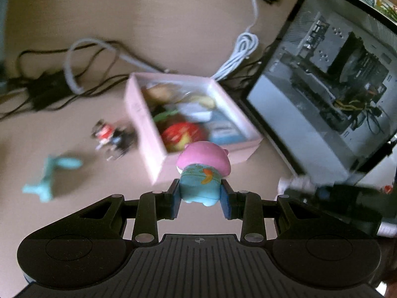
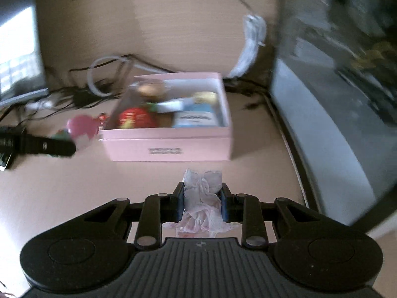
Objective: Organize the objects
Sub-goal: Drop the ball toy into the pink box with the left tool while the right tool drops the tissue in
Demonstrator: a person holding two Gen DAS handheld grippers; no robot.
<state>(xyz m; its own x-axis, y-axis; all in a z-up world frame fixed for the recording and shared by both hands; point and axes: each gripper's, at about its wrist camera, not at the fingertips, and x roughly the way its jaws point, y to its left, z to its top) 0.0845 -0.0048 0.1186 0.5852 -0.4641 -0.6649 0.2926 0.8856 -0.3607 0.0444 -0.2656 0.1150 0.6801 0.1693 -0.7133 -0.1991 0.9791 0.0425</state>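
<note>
Left gripper [image 1: 201, 196] pinches the pink-capped toy [image 1: 202, 171] just short of the pink box [image 1: 141, 114], nearer its rim than the right gripper [image 2: 203, 203], clamping crumpled tissue [image 2: 202, 203]

The box [image 2: 168, 146] is pale pink with a dark printed line on its side, and the surface [image 1: 74, 12] is beige. The toy figure [image 1: 202, 171] has a pink head and a turquoise body with an orange mark; the crumpled cloth [image 2: 202, 198] is whitish pink, and the small toy [image 1: 49, 173] is light teal.
</note>
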